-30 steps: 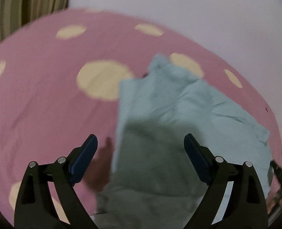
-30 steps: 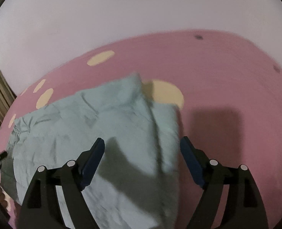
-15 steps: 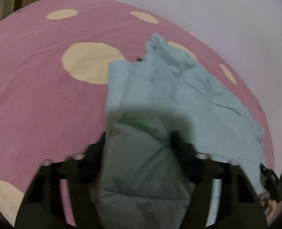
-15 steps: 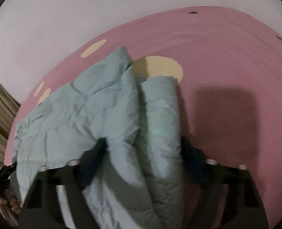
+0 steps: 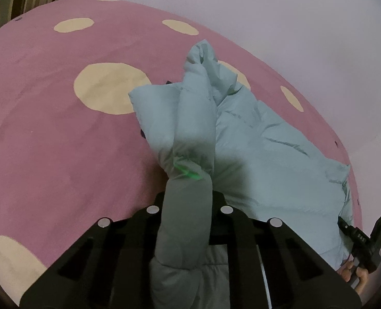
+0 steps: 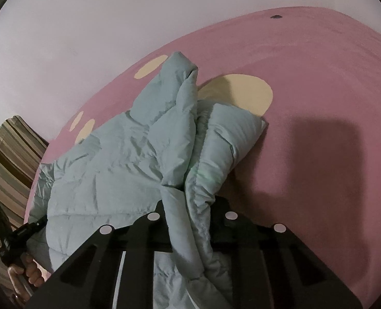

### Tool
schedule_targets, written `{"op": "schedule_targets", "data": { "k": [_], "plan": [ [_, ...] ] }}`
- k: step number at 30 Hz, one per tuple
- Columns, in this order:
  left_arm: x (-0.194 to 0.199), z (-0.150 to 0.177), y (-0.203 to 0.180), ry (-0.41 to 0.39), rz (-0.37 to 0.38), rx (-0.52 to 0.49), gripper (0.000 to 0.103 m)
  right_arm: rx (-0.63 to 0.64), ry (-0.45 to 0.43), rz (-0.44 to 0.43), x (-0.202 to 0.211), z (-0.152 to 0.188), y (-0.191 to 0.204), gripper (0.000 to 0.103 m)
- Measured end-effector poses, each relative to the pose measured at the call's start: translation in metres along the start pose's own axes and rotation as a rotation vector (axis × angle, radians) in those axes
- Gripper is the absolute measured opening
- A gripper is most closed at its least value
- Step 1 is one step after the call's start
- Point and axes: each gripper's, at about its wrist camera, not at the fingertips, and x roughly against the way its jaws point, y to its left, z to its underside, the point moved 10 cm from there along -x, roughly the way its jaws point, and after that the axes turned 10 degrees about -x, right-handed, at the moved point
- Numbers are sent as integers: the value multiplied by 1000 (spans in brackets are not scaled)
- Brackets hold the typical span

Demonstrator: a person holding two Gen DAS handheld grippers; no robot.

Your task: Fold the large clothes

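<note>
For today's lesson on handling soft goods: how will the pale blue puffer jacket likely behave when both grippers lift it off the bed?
The puffer jacket will probably sag between the left gripper and right gripper, since it bunches where pinched. Its puffy quilting suggests it is light for its bulk. The smooth shell may slip.

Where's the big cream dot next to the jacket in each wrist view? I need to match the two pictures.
Left wrist: cream dot left of centre, touching the light blue puffer jacket at its left corner.
Right wrist: the same dot upper centre-right, partly behind the jacket's top edge.
Shared landmark: the jacket's raised peak.
</note>
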Motion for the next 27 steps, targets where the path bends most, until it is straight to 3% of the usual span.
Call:
{"op": "schedule_targets", "data": {
  "k": [6, 20, 27],
  "plan": [
    [27, 13, -1, 1, 13, 4, 11, -14, 14, -37, 26, 15, -7, 15],
    [112, 99, 6, 41, 32, -5, 11, -23, 59, -54, 99, 92, -30, 15],
    [132, 133, 14, 49, 37, 16, 11, -40, 79, -55, 112, 125, -41, 15]
  ]
}}
